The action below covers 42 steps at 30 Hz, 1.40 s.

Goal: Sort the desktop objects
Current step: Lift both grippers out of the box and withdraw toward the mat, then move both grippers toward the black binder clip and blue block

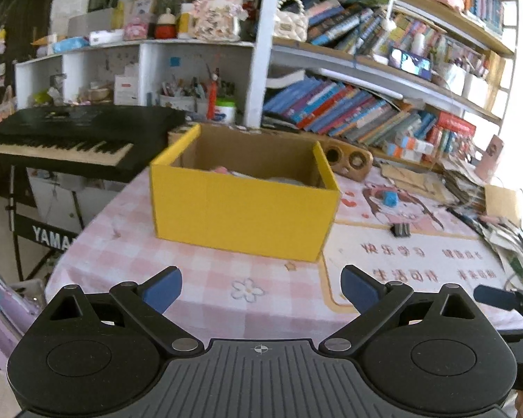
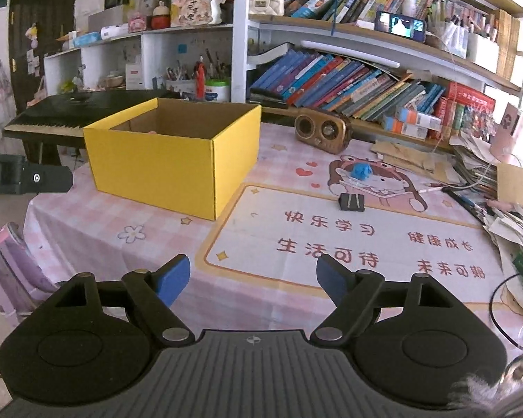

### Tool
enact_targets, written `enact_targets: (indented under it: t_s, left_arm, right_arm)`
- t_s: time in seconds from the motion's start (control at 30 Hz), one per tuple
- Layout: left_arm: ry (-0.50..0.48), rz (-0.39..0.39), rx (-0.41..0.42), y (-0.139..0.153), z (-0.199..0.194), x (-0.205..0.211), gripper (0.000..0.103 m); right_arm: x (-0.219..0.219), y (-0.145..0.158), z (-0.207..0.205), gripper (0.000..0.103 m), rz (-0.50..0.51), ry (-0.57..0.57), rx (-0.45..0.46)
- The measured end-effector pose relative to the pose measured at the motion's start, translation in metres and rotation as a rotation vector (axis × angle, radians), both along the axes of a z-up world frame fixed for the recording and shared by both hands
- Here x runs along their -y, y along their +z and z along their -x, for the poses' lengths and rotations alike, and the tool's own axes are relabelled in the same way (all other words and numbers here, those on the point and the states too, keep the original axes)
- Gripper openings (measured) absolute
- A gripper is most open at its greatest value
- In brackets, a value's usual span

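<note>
Both tongs stand wide apart and empty. The left tongs (image 1: 261,291) hover low over the pink checked cloth of the tabletop (image 1: 129,254), facing the yellow cardboard box (image 1: 240,209). The right tongs (image 2: 252,280) hover over the printed desk mat (image 2: 331,244), with nothing between the blue pads.

Items left to sort: a black binder clip (image 2: 351,202) lies on the mat, well ahead of the right tongs and slightly to their right. A small blue object (image 2: 361,171), too small to identify, sits just beyond it on the cartoon figure. The box stands open-topped to the left of both, already holding some items that are only partly visible over the rim.

Judgement: the step in hand is the approach to the next item, most likely the binder clip, and it falls to the right tongs. Recommended: line the pads across the clip's narrow body, descend until the pads straddle it, and close only then. The clip is low and may skid on the smooth mat. Keep the left tongs clear of the box mouth.
</note>
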<state>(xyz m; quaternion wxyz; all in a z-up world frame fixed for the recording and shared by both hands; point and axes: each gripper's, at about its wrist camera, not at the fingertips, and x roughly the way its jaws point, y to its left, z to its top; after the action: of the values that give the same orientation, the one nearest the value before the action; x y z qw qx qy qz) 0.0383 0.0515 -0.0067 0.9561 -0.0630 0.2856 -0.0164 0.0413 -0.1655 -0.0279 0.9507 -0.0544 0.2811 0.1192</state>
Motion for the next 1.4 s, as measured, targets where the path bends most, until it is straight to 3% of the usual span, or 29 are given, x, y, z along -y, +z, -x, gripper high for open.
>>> enact_targets:
  t_s: [0.67, 1.4]
  left_arm:
    - [-0.169, 0.009, -0.052, -0.012, -0.013, 0.044, 0.099]
    - [-0.326, -0.002, -0.095, -0.020, -0.062, 0.107, 0.099]
  right_arm:
    - [0.039, -0.003, 0.013, 0.081, 0.005, -0.147, -0.021]
    - [0.093, -0.009, -0.016, 0.082, 0.001, -0.274, -0.061]
